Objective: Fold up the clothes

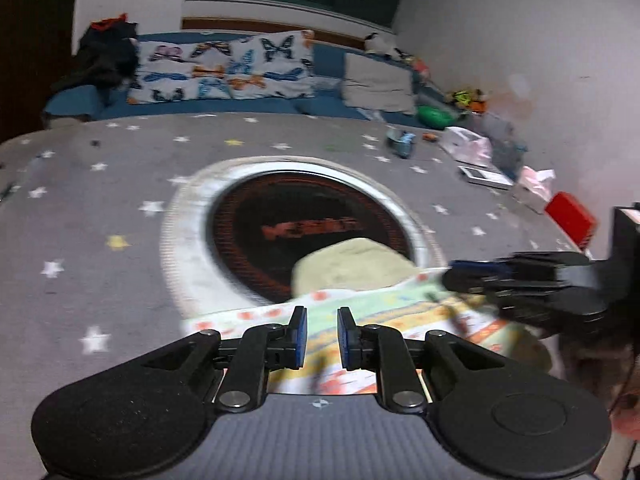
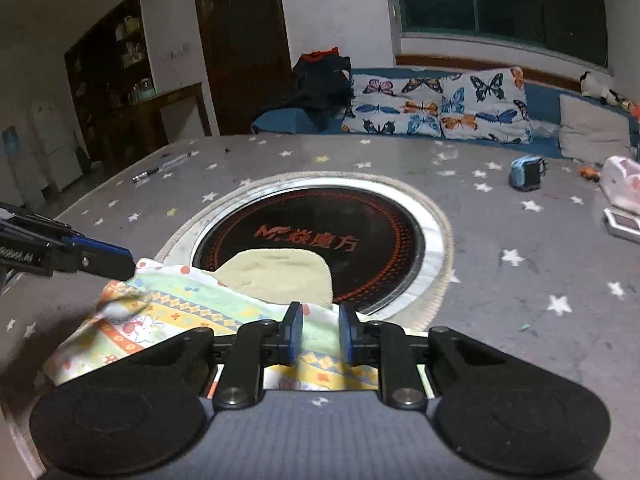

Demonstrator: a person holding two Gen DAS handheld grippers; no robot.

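Patterned garment (image 2: 192,312) on table (image 2: 520,300), overlapping round cooktop (image 2: 400,232) near edge. Left hand-held gripper (image 1: 322,334) and right hand-held gripper (image 2: 319,332) apart above cloth. Likely mid-fold; next: pinch hem.

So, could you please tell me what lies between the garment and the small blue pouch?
The round black cooktop and bare star-patterned tablecloth, clearest in the right wrist view.

Both wrist views low, close, facing the round hotplate (image 1: 308,236), shared
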